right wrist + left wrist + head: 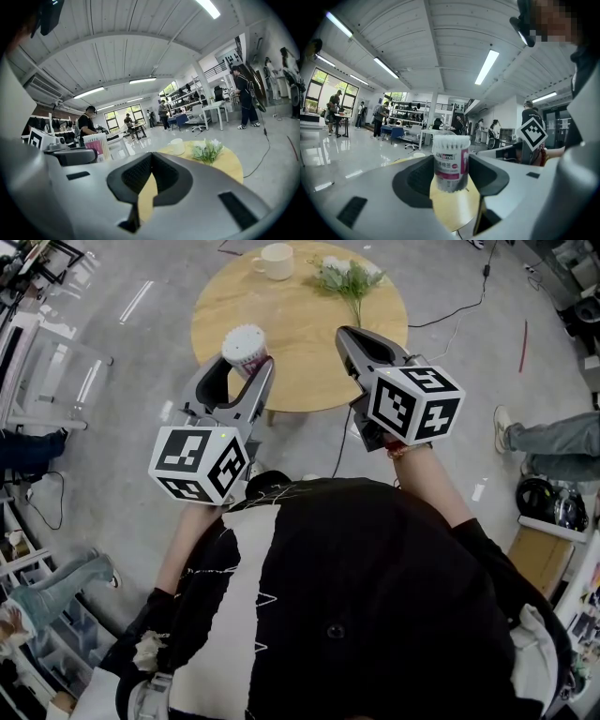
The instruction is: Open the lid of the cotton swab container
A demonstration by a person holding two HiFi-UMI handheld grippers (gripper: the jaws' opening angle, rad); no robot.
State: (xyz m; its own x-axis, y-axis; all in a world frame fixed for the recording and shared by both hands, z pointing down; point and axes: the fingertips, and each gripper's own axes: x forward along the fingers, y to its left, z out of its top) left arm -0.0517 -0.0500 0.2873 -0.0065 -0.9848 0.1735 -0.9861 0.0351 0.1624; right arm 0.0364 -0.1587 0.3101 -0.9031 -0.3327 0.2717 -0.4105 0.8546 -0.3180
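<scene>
A clear round cotton swab container (244, 343) with a pink label and its white lid on sits upright between the jaws of my left gripper (247, 364), over the left edge of the round wooden table (300, 343). In the left gripper view both pads press on the sides of the container (451, 154), so the left gripper (451, 165) is shut on it. My right gripper (343, 333) is to the right of it, apart, jaws shut with nothing in them. In the right gripper view the right gripper (151, 169) has its tips together, and the container (97, 145) shows at the left.
A white cup (276, 261) and a bunch of white flowers (347, 279) lie at the table's far side. A black cable (450, 313) runs over the grey floor. A person's legs (553, 439) are at the right and shelving (37, 362) at the left.
</scene>
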